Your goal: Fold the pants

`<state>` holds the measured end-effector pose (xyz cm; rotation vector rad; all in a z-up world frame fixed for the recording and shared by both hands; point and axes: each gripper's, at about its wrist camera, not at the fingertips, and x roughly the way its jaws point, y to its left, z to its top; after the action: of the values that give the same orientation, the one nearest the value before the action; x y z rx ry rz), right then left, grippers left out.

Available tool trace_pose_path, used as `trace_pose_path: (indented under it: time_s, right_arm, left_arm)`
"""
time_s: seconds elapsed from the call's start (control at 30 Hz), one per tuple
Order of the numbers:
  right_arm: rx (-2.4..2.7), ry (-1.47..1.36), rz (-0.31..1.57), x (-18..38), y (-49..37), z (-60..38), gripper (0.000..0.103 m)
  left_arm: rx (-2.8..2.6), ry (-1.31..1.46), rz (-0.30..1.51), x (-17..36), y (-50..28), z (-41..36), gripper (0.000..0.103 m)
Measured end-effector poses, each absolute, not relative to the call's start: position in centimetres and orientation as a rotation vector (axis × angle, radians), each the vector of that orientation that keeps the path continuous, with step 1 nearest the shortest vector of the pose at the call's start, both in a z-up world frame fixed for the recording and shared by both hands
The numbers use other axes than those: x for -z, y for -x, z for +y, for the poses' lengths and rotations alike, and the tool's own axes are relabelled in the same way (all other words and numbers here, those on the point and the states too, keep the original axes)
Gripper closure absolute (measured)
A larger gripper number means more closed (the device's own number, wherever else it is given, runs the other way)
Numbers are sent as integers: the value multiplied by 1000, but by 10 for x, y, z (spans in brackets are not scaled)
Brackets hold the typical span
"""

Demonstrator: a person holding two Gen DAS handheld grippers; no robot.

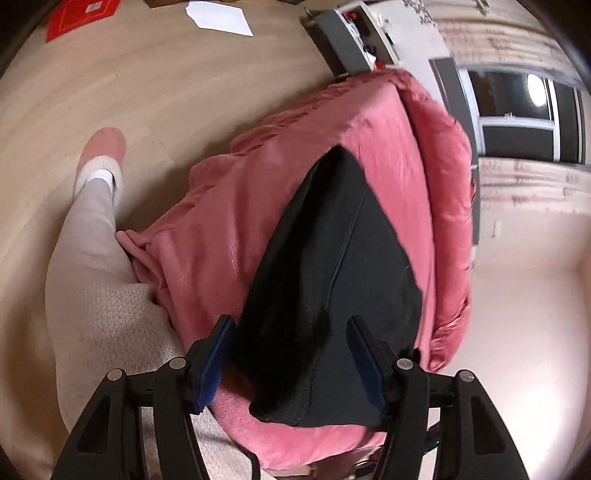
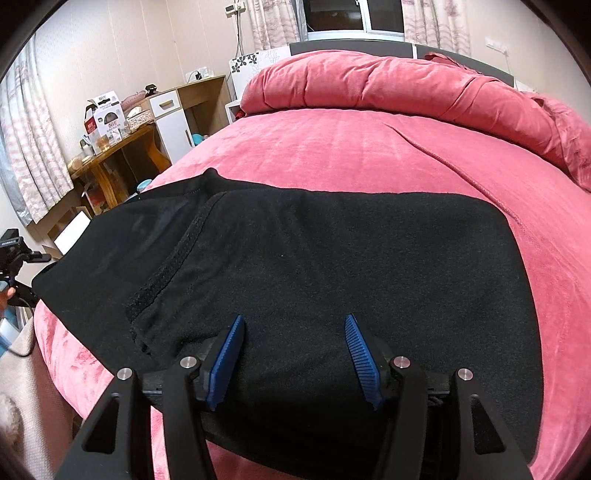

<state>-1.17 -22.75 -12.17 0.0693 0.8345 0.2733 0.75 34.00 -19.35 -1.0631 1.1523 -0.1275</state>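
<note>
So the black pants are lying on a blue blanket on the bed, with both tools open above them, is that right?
Not quite: the blanket is pink, not blue, as the right wrist view shows. The rest holds: the black pants lie on it on the bed, and the left tool and right tool are both open above them.

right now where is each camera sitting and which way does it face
Left wrist: on the left gripper, tilted down over the near bed edge at the black pants; its blue fingers, a trouser leg and slippered foot show.
Right wrist: on the right gripper, looking down along the pink bed towards the window; its fingers show.
Shared: pants, pink bedcover.
</note>
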Motion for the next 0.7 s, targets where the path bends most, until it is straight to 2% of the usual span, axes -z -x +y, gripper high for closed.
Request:
trace_pose_path:
  time_s: [0.17, 0.23, 0.4, 0.5, 0.7]
  right_arm:
    - [-272, -67, 835, 122, 11, -227, 44]
    - [-272, -67, 834, 122, 11, -227, 44]
    - [-273, -71, 834, 122, 11, -227, 44]
    - [-274, -74, 833, 122, 12, -228, 44]
    - [-277, -82, 832, 121, 12, -229, 44]
  left_arm:
    - [89, 1009, 1129, 191, -5, 333, 42]
    - [57, 936, 1128, 180, -11, 326, 60]
    - [11, 779, 1136, 166, -21, 316, 70]
    - [24, 808, 1087, 155, -18, 317, 86]
    - [83, 797, 942, 109, -13, 302, 87]
